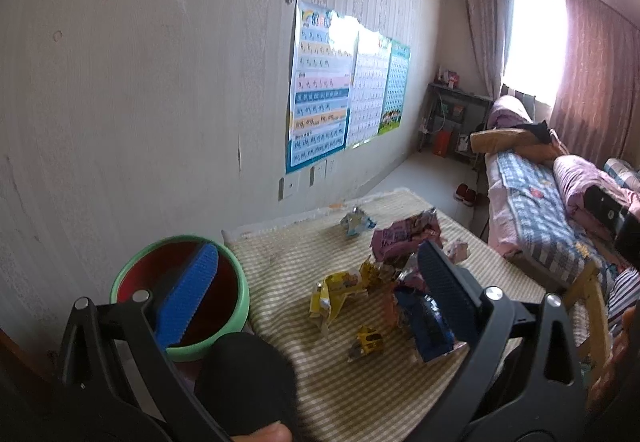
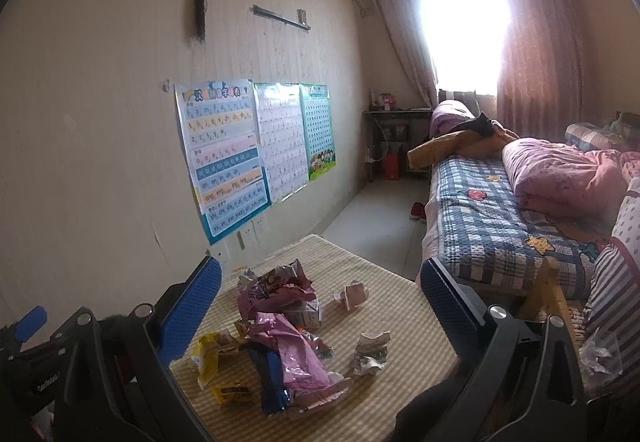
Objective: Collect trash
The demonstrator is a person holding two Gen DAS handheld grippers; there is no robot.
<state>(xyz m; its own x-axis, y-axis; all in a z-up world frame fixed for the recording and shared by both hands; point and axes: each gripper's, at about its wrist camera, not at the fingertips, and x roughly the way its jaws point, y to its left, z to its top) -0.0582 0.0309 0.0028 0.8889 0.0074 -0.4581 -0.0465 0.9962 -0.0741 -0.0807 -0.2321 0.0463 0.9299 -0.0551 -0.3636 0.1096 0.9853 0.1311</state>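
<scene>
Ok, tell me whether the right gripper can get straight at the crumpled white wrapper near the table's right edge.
Probably yes. The right gripper is open and holds nothing, and the crumpled white wrapper lies alone on the striped cloth, apart from the pink bag and the rest of the heap. Nothing stands between.

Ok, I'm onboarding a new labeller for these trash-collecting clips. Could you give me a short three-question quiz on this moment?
1. True or false: the left tool is shut on a wrapper.
2. The bin stands: A) on the bed, B) at the table's left edge, C) under the posters.
3. What colour is the wrapper lying nearest the bin?

Key: 1 false, both it and the right tool are open and hold nothing; 2 B; 3 yellow.
</scene>
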